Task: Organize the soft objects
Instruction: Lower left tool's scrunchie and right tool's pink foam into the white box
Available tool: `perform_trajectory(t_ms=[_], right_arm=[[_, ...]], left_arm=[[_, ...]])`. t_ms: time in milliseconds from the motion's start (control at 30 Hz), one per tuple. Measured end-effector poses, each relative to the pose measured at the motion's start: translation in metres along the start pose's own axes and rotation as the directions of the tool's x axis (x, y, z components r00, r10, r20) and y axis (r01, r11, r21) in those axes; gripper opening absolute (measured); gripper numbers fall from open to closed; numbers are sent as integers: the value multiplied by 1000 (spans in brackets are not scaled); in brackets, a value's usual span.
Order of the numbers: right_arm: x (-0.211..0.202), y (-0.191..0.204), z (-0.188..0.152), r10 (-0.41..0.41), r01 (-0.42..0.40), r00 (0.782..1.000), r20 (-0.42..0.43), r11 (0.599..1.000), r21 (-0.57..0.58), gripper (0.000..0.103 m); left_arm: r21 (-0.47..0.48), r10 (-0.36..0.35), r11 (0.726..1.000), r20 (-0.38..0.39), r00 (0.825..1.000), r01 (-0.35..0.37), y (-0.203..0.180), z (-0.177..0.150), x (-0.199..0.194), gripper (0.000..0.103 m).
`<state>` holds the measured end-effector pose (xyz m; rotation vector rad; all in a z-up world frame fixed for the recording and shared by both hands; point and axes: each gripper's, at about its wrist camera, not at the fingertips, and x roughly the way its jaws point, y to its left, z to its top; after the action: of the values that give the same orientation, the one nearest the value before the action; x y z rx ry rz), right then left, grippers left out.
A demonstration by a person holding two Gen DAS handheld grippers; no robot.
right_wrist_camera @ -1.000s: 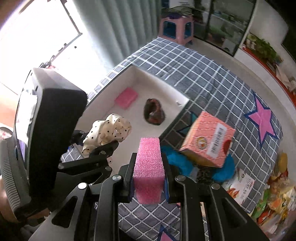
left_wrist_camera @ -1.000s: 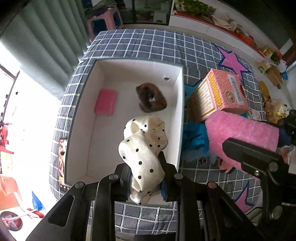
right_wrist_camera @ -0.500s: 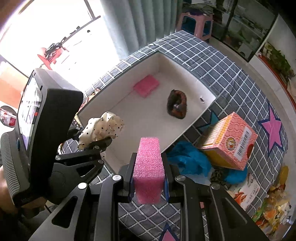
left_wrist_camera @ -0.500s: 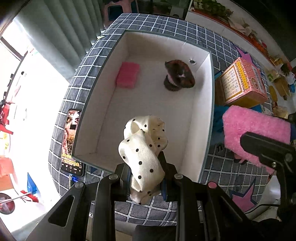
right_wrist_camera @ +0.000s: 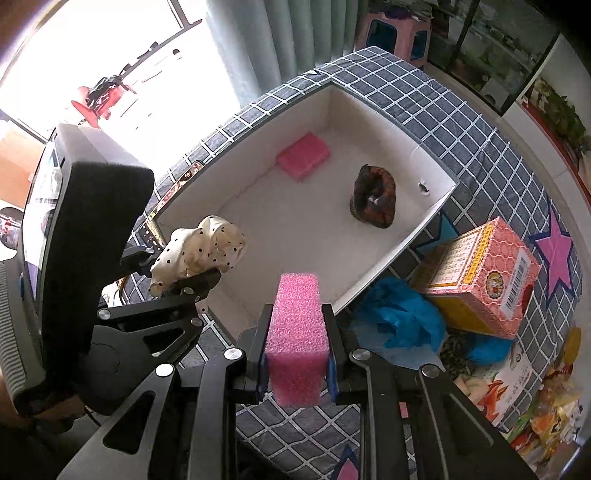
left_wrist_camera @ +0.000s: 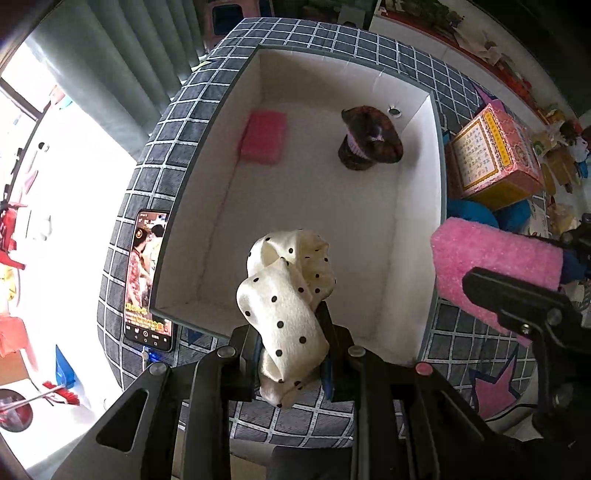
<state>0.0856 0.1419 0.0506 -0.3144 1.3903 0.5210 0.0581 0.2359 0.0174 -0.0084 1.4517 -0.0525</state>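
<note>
Under both my grippers spreads the worktop [left_wrist_camera: 325,51], draped in a dark grey cloth with a white grid and pink stars. Beyond it I see grey-green curtains [right_wrist_camera: 266,40], a bright window, a pink stool [right_wrist_camera: 397,35] and glass-fronted shelves.

The white box [left_wrist_camera: 428,206] sits open on the cloth, straight ahead of my left fingers and ahead-left of my right ones. Inside it, at the far end, lie a flat pink sponge [left_wrist_camera: 264,137] and a brown scrunchie [left_wrist_camera: 369,138], well apart.

Right of the box stands a pink carton [right_wrist_camera: 484,278], with crumpled blue cloth [right_wrist_camera: 400,317] just beside my right fingers. A phone [left_wrist_camera: 146,280] lies left of the box.

My left gripper [left_wrist_camera: 291,358] is clamped on a cream polka-dot scrunchie [left_wrist_camera: 286,302], held over the box's near edge. My right gripper [right_wrist_camera: 297,358] is squeezed tight on a pink foam block [right_wrist_camera: 297,332], held above the cloth by the box's near corner.
</note>
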Motion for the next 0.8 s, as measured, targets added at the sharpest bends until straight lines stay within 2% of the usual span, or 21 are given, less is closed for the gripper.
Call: perform_trajectory(t_ms=[800], right_arm=[[25,-21,28,-2,6,999,-40,995,99,24]], left_arm=[[66,4,998,-34,999,-2,11,40,28,26]])
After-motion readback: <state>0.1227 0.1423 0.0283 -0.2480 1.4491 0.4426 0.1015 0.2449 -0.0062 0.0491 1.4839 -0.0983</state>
